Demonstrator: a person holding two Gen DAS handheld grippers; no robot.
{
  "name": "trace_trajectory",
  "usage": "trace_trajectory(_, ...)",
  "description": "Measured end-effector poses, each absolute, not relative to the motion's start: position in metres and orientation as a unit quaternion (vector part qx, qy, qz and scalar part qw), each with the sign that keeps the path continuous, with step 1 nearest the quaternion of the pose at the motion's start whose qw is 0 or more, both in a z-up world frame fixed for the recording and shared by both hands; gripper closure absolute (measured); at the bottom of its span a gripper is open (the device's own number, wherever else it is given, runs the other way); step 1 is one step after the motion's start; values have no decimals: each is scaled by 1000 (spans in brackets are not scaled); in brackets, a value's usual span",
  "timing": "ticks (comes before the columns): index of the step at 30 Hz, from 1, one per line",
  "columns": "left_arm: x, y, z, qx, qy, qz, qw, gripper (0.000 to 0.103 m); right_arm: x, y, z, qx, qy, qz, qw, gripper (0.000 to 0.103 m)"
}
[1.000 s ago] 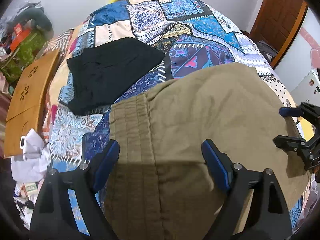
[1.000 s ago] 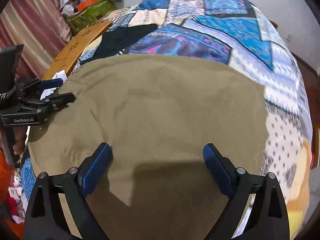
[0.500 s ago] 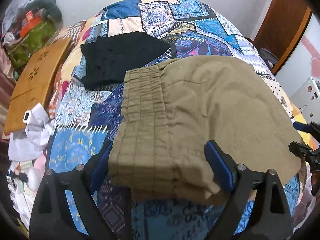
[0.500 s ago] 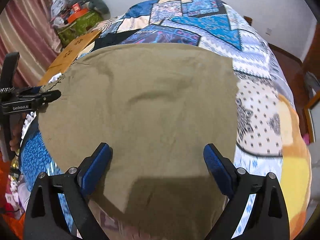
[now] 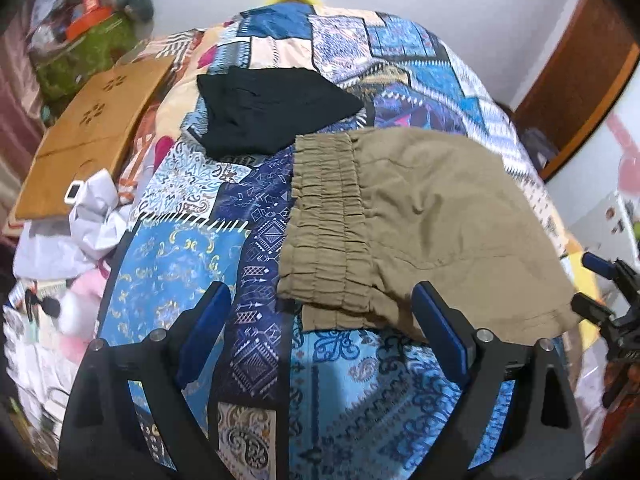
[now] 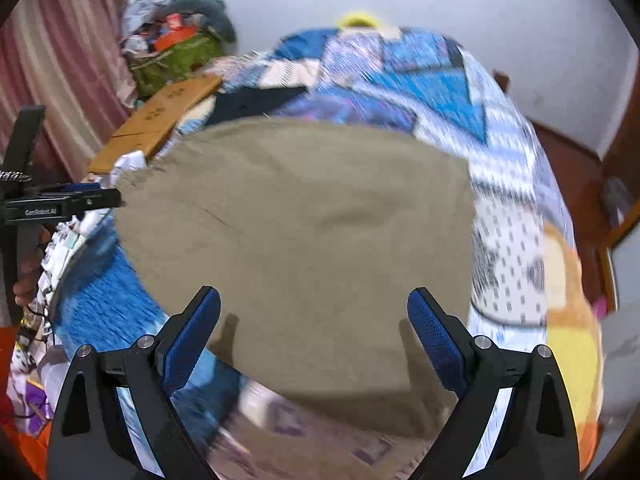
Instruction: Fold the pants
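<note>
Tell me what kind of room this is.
Most likely a bedroom at home. A bed with a patchwork cover takes up most of both views, khaki pants and a black garment lie on it, and a curtain and a wooden door stand at the sides.

Even indoor light, soft shadows under each claw, fisheye bending at edges, right wrist view motion-blurred

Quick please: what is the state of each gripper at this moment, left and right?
Left gripper: open, holding nothing, above the bedspread beside the khaki pants.
Right gripper: open, holding nothing, above the khaki pants.
</note>
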State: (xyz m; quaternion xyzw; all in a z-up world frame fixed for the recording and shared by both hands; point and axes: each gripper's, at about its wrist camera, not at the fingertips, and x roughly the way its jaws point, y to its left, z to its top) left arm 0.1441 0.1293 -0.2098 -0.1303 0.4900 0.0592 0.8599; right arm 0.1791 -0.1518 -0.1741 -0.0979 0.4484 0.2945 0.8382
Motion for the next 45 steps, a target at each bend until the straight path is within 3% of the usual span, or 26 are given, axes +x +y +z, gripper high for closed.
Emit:
trace_trajectory(8, 131, 127, -221, -181, 497, 35, 848, 10, 176, -103, -171, -152, 385, 296, 861, 10)
trace_trajectory(17, 137, 116, -242, -248, 505, -42, 826, 10, 183, -108, -209, -113, 447, 304, 834, 9)
trace_trajectory(25, 172, 118, -248, -299, 494, -79, 812, 10, 177, -106, -209, -112, 444, 312, 832, 9)
trace_trajectory(28, 183, 116, -248, -264, 495, -42, 827, 32, 176, -106, -210, -111, 442, 316, 832, 8)
trace_trajectory(29, 186, 114, -247, -244, 498, -19, 832, 46, 175, -107, -210, -111, 442, 316, 832, 8)
trace_trajectory(30, 188, 113, -246, -234, 498, -7, 835, 53, 175, -107, -210, -110, 442, 317, 832, 8)
trace_trajectory(33, 185, 108, -238, -210, 482, 12, 851, 64, 176, -108, -208, -107, 444, 318, 831, 8)
trace_trajectory(45, 141, 89, -178, 3, 377, 133, 917, 69, 168, -173, -195, -8, 465, 299, 833, 9)
